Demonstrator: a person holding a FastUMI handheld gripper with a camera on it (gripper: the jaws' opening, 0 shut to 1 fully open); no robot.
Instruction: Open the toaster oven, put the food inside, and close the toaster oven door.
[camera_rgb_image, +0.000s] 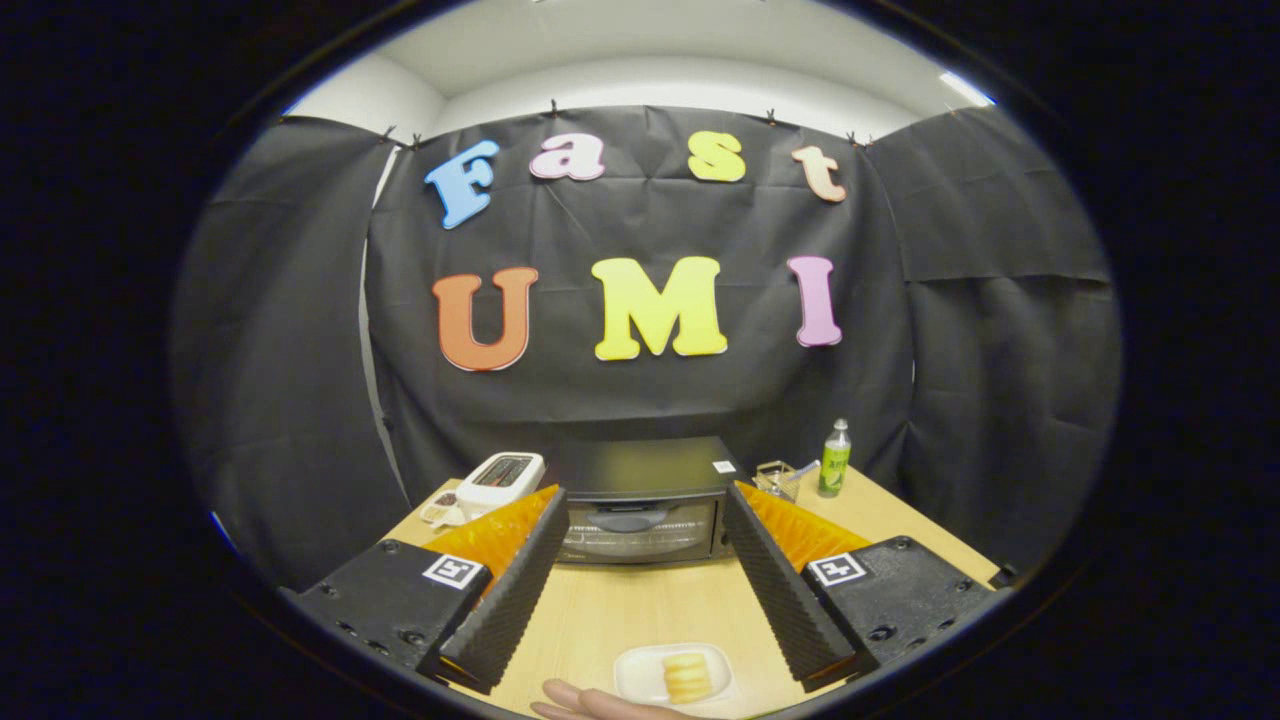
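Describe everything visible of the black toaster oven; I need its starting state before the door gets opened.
The black box-shaped toaster oven stands upright on the light wooden table, backed against the black cloth wall, beyond the fingertips of the open gripper. Its glass door is shut, with a dark handle across the top and a wire rack faintly visible behind. A small white sticker sits on its top. A white toaster stands beside it.

Ridged fingers (520, 580) spread apart, square-marker tags on black mounts.

toaster oven (640, 500) black | bottle (834, 458) green | table (640, 610) light wood
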